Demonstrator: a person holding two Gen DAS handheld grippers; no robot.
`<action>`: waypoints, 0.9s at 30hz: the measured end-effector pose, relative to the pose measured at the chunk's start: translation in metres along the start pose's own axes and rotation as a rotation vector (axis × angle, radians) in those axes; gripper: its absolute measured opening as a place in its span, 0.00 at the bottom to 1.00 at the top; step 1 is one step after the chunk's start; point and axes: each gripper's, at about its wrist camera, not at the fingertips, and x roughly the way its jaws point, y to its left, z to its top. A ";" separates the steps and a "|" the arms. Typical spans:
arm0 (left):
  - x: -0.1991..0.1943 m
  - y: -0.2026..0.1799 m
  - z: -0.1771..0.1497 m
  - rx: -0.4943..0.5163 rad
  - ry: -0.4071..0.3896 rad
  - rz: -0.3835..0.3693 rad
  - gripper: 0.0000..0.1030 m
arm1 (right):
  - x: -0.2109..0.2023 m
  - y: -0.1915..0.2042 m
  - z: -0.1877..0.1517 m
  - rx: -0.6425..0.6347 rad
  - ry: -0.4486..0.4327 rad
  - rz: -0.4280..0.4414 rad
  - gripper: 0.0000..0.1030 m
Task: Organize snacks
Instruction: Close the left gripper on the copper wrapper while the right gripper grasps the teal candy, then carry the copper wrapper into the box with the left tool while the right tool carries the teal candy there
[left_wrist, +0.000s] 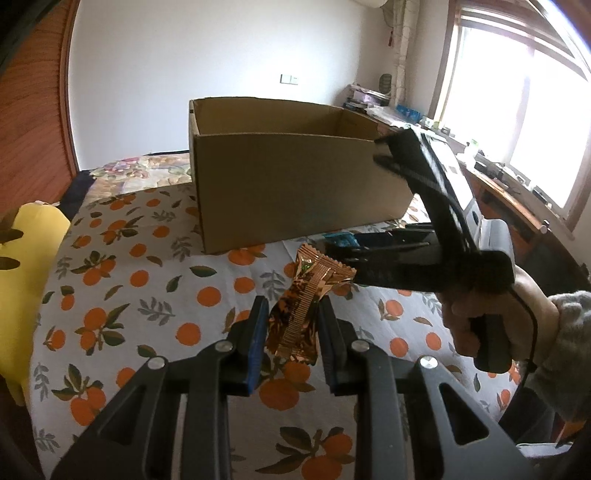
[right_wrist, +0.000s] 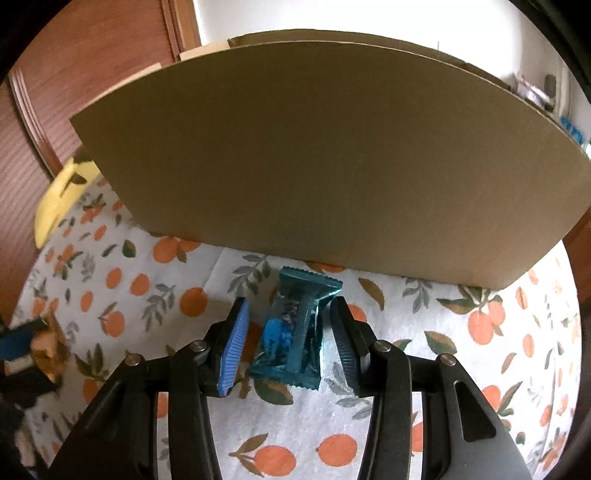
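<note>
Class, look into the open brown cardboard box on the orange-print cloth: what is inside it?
Only bare inner walls of the brown cardboard box show. Its near wall hides the floor, so contents cannot be told.

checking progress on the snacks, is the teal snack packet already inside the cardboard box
No, the teal snack packet lies on the orange-print cloth in front of the cardboard box, between the fingers of the right tool.

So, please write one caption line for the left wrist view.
Left tool shut on a copper snack packet, before an open cardboard box.
</note>
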 end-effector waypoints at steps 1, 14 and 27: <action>-0.001 0.000 0.001 -0.001 0.000 0.004 0.23 | 0.000 0.000 -0.001 -0.009 0.000 -0.016 0.33; -0.020 -0.015 0.015 0.010 -0.036 0.050 0.23 | -0.040 -0.035 -0.026 0.024 -0.018 0.030 0.20; -0.032 -0.024 0.061 0.012 -0.121 0.066 0.23 | -0.115 -0.045 -0.012 0.017 -0.173 0.031 0.20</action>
